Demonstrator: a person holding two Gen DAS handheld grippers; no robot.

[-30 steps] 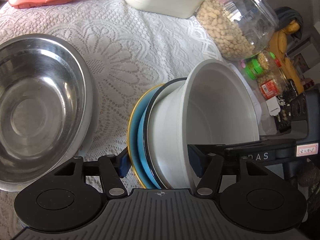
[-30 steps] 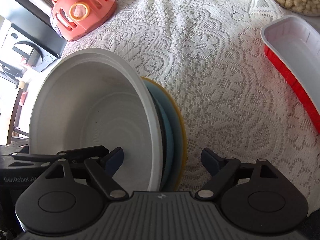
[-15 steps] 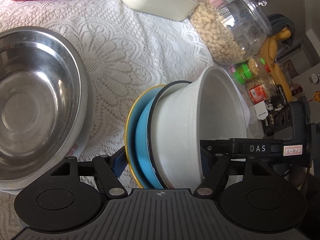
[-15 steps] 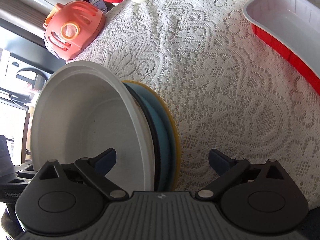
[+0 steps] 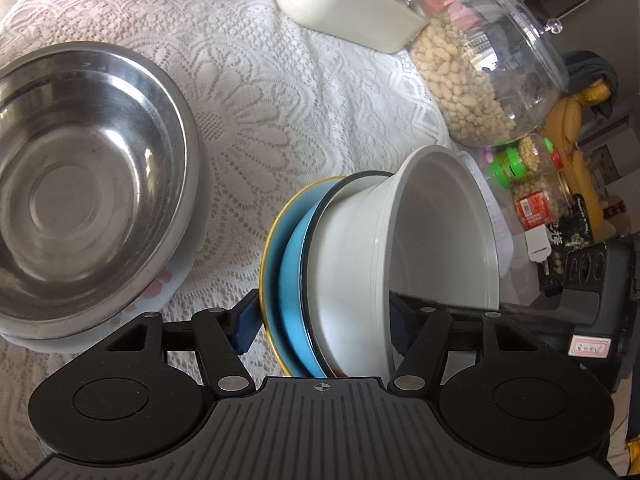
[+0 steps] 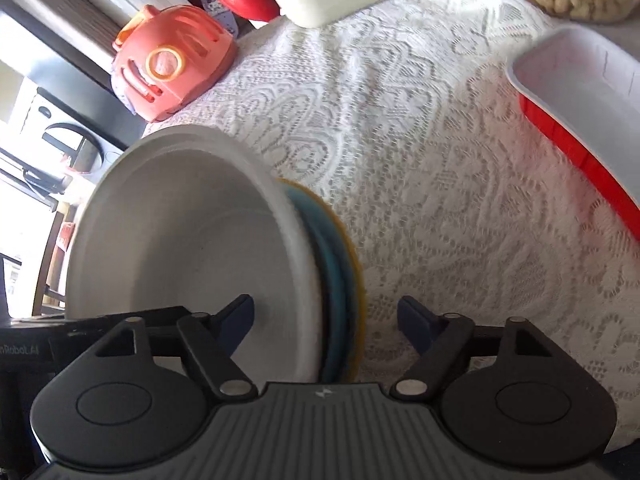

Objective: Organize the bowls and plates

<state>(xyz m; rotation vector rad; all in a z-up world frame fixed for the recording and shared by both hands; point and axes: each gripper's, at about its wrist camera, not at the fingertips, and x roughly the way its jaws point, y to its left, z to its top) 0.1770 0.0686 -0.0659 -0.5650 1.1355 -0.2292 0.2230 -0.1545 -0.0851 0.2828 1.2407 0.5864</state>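
A stack of a white bowl (image 5: 404, 248), a blue dish (image 5: 292, 276) and a yellow-rimmed plate (image 5: 269, 240) is held tilted on edge above the lace tablecloth. My left gripper (image 5: 320, 326) is shut on this stack, one finger against the yellow plate, the other inside the bowl. My right gripper (image 6: 326, 320) straddles the same stack, with the white bowl (image 6: 184, 240) and blue and yellow rims (image 6: 340, 252) between its jaws; its right finger stands apart from the plate. A large steel bowl (image 5: 80, 184) sits on a plate at the left.
A jar of peanuts (image 5: 480, 76), a cream container (image 5: 340, 8) and small jars (image 5: 528, 168) stand at the far right. A coral plastic basket (image 6: 168, 60) is at the back. A red and white tray (image 6: 580, 120) lies at the right.
The held stack has shifted toward the steel bowl and the table's back. The right gripper's jaws have narrowed a little around the stack.
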